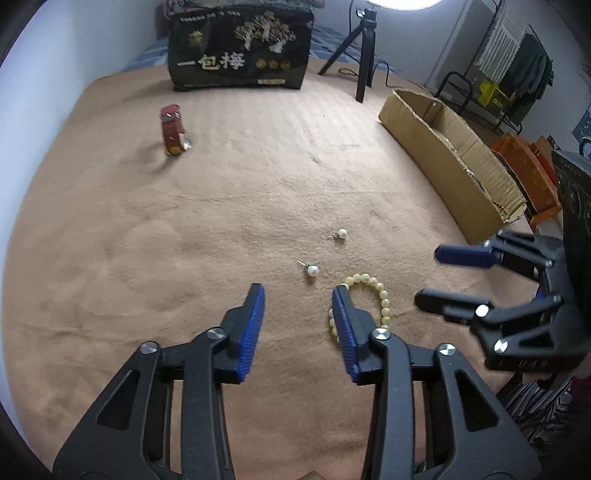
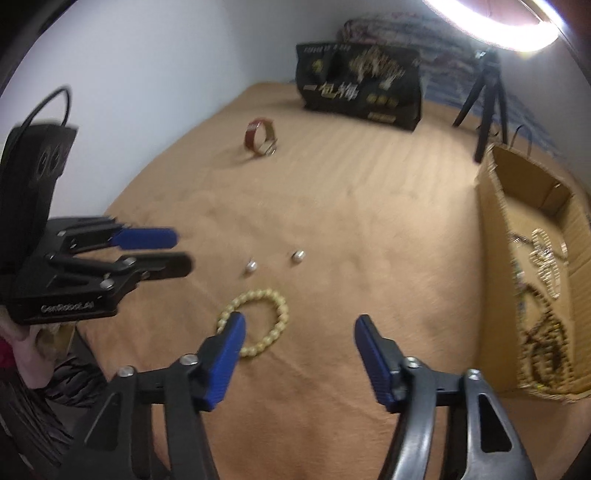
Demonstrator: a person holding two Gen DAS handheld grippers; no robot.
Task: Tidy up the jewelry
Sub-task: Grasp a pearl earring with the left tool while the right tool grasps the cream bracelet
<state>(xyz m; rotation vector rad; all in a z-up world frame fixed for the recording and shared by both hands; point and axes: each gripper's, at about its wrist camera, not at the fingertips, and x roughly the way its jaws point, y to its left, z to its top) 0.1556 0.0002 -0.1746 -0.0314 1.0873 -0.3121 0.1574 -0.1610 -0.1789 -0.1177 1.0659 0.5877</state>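
Lying on a tan blanket [image 1: 229,192] spread over what looks like a bed: one yellow bead bracelet [image 1: 373,295], flat, loop closed; two pearl stud earrings, the nearer [image 1: 313,270] just beyond the bracelet, the farther [image 1: 341,233] a little past it, the two apart from each other; one red bangle [image 1: 173,129] standing on edge, well away toward the far left, with broad bare blanket between it and the earrings.

Left tongs [image 1: 298,295]: spread wide, holding nothing. The right-hand blue pad overlaps the bracelet's near-left arc in the left wrist view; contact cannot be told. The nearer earring sits just beyond the gap between the pads.

Right tongs [image 2: 300,325]: spread wide, empty. In the right wrist view the bracelet [image 2: 255,321] lies beside and partly behind the left-hand pad, with open blanket across the rest of the gap. The earrings [image 2: 251,266] [image 2: 297,256] lie beyond it, blurred.

Cardboard box [image 1: 454,158]: long, low, open-topped, along the blanket's right edge. The right wrist view shows chains and beaded pieces [image 2: 543,295] already inside it; detail is smeared. An unobstructed strip of blanket runs from the bracelet to the box's near wall [image 2: 495,280].

Far edge: black printed bag [image 1: 240,48] standing upright, a small black tripod [image 1: 364,44] to its right. White wall [image 1: 74,48] bounds the left side. Ring light [image 2: 495,22] overhead.
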